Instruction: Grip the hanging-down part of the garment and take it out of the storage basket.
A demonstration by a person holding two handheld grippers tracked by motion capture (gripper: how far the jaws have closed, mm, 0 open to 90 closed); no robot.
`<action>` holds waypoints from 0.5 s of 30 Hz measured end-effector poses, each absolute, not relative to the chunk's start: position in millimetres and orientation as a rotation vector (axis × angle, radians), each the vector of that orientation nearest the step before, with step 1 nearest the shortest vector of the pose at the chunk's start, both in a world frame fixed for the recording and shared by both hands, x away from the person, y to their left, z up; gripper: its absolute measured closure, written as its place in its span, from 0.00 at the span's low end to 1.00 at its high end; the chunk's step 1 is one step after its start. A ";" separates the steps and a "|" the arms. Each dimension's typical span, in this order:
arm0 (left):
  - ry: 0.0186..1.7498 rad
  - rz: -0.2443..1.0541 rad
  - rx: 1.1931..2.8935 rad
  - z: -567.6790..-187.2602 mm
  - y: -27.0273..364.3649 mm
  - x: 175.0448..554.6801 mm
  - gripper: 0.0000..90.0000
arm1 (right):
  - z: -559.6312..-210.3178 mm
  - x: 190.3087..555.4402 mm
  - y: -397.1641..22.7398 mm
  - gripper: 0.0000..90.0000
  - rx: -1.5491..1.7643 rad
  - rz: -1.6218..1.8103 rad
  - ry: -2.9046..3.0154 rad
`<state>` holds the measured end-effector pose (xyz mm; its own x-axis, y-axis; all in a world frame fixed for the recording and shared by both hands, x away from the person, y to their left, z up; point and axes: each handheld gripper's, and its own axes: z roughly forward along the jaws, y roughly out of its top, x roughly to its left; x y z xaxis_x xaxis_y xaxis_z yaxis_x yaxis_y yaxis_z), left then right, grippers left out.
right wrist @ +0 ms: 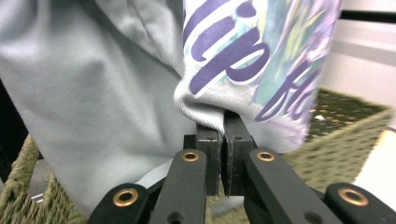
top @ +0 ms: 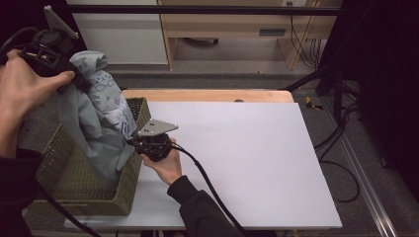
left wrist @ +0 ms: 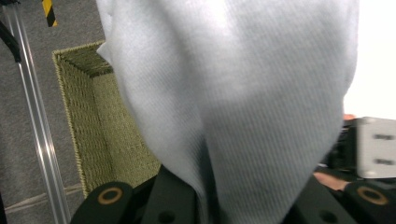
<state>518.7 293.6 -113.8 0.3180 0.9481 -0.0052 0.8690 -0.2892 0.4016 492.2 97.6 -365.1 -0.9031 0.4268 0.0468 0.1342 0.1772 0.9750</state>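
Observation:
A pale grey-blue garment (top: pixel 101 116) with a purple printed script hangs over a woven olive basket (top: pixel 59 190) at the table's left edge. My left gripper (top: pixel 74 81) holds its top high above the basket, shut on the cloth. In the left gripper view the garment (left wrist: pixel 233 102) drapes down between the jaws. My right gripper (top: pixel 136 140) pinches a lower fold beside the basket's right wall. In the right gripper view the jaws stand pressed together on a bunched edge of the garment (right wrist: pixel 205 109), just under the printed lettering (right wrist: pixel 233 60).
A white board (top: pixel 247 158) covers the wooden table to the right of the basket. Its far wooden edge (top: pixel 207 95) shows behind. Cables and a black frame (top: pixel 341 103) run along the right side. A metal rail (left wrist: pixel 39 135) lies on the grey floor beside the basket.

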 end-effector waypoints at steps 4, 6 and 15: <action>1.627 0.330 2.254 -115.4 294.2 518.9 0.88 | -352.7 489.6 75.7 0.98 0.536 1.794 2.190; 1.625 0.327 2.253 -116.5 293.7 519.3 0.88 | -349.5 488.6 70.6 0.98 0.539 1.802 2.181; 1.612 0.316 2.265 -121.0 289.1 521.8 0.88 | -326.8 482.6 33.2 0.98 0.530 1.781 2.127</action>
